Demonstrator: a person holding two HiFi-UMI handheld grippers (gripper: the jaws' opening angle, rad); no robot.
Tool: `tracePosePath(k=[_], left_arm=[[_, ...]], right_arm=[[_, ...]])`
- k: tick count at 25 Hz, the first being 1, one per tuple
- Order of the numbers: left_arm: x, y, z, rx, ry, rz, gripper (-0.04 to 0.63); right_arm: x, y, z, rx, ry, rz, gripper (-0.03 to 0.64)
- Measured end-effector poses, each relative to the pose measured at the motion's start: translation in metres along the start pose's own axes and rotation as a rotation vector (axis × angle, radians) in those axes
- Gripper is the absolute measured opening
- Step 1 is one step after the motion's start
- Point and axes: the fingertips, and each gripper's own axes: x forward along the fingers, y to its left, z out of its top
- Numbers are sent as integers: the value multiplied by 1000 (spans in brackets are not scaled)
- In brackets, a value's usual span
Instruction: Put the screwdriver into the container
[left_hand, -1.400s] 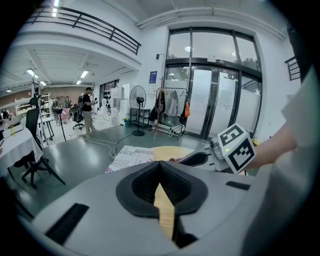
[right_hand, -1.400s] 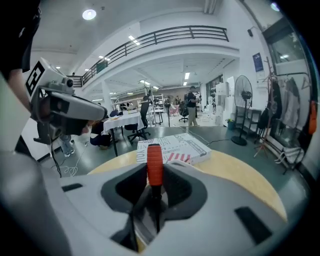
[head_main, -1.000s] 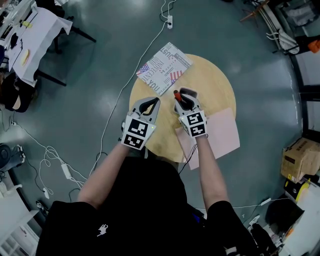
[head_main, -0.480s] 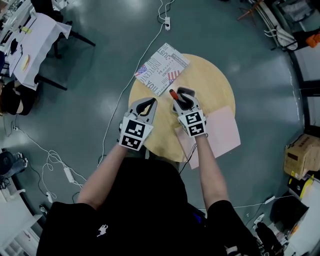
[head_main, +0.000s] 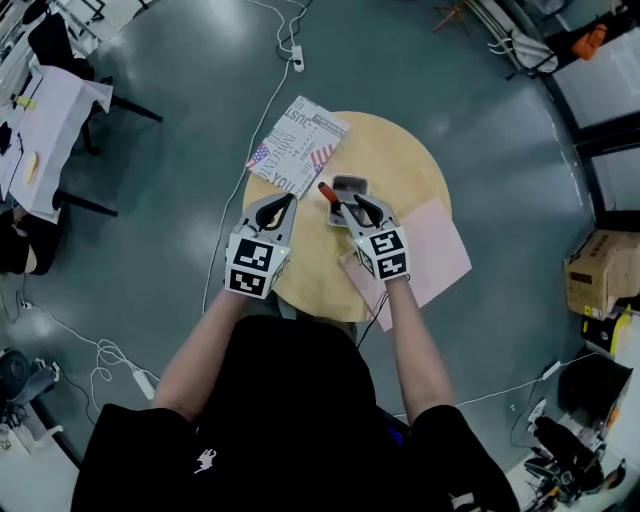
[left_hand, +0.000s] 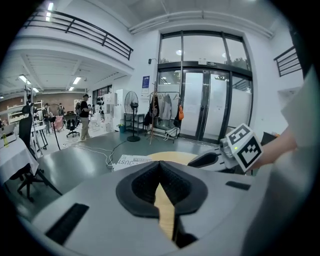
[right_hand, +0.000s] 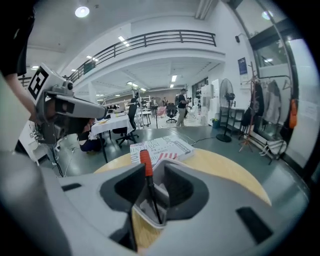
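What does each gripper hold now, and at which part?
Nothing is gripped. The right gripper stands open around the screwdriver, whose tip rests in the container; its red handle leans on one jaw. The left gripper is shut and empty.

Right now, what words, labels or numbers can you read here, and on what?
"JUST": on the flat printed box on the round table.
"YOU": same box; its other lines are too blurred to read.
Blue wall sign beside the glass doors: too small to read.

round table (head_main: 400, 165): printed box (head_main: 298, 147), container (head_main: 356, 184) (pink sheet (head_main: 430, 255))
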Motion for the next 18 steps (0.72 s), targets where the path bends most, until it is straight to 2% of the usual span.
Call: tracePosePath(k=[3,7,12,18], left_arm=[[2,4,10,14,-20,-36,2],[-1,5,27,43,-48,-101,2],[-10,10,39,77,-78,-167,2],[-22,16,65,117,-144,-235,2]], right_arm=[[-14,-3,4,76,-24,-42,95],[-37,-3,19,142,-76,-133,2],[-61,5,42,229,-151,-224,2],[-97,16,72,255,-215,-360,2]])
